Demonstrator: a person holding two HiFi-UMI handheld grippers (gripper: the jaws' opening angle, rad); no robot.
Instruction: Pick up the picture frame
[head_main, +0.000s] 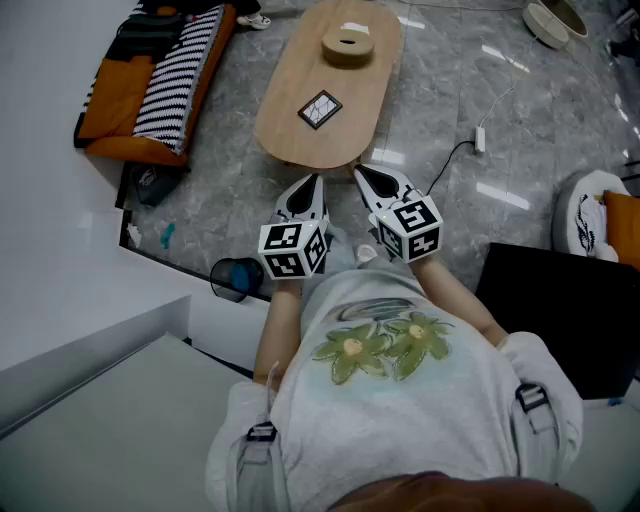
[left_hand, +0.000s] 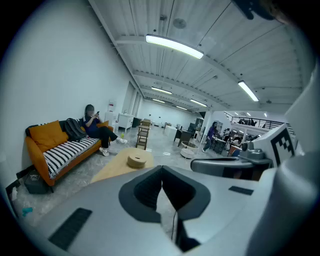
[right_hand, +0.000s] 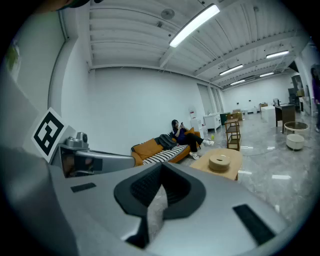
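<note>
The person holding the tools wears a pale shirt (head_main: 385, 350) printed with green flowers, and stands at the near end of the oval wooden table (head_main: 290, 140); both tools are held out in front of the chest, side by side, angled slightly downward; the left gripper (head_main: 311, 182) has its jaws pressed together, pad against pad, and its own camera shows the two dark pads meeting in one seam; the right gripper (head_main: 358, 171) is closed the same way, tips meeting; from above, both sets of tips stop just short of the table's near rim, the left one towards the middle of that rim and the right one a little to its right; neither touches the table.

The picture frame (head_main: 320, 109) lies flat on the tabletop in the table's near half, turned askew to the table's long axis, a dark border round a pale face; it sits apart from both grippers, beyond their tips.

Farther along, near the table's far end, sits a round wooden ring (head_main: 347, 44); right of the table a thin cable (head_main: 455, 155) trails across the grey stone floor; left of the table stands an orange sofa (head_main: 150, 90) with a black-and-white striped cover; a seated person (left_hand: 92, 125) occupies its end beyond the table.
</note>
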